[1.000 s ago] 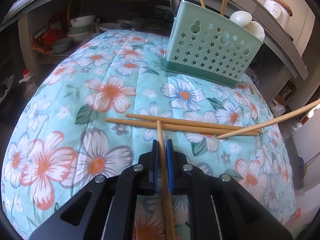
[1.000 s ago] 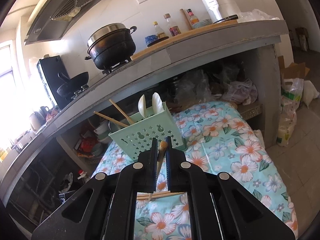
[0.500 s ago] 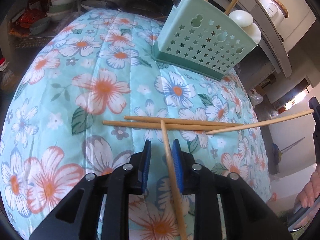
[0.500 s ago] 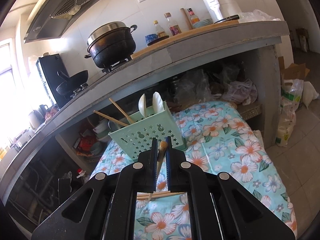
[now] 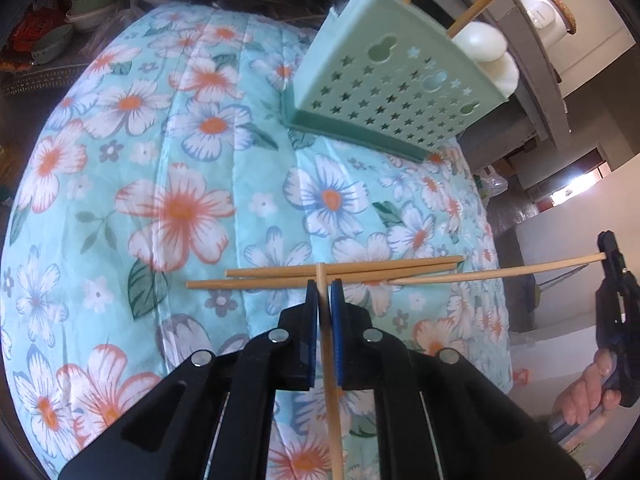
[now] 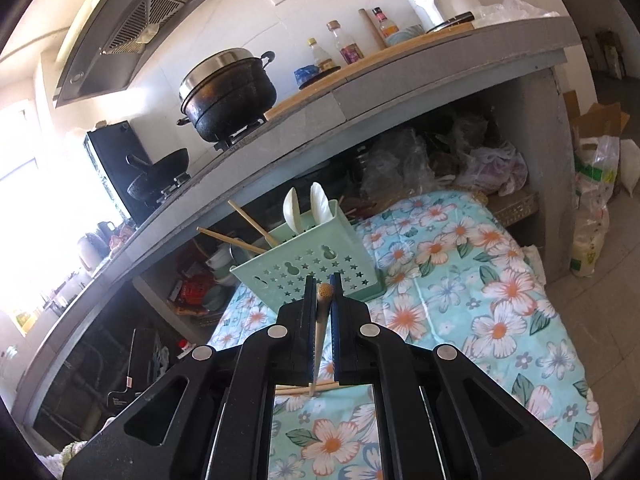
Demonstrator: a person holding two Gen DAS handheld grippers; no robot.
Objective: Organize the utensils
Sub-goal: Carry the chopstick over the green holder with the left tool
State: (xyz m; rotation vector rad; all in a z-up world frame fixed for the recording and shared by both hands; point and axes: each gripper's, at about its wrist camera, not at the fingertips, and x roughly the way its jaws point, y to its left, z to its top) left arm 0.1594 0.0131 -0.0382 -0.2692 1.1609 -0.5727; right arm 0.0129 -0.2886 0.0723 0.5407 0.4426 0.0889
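Two chopsticks (image 5: pixel 340 270) lie on the floral cloth (image 5: pixel 180 208).
Left gripper (image 5: pixel 323 286) clamps one chopstick (image 5: pixel 330 360); right gripper (image 6: pixel 322 280) clamps another (image 6: pixel 320 320).

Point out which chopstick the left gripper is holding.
The chopstick running lengthwise between the left gripper's pads, crossing the two loose chopsticks lying sideways on the floral cloth.
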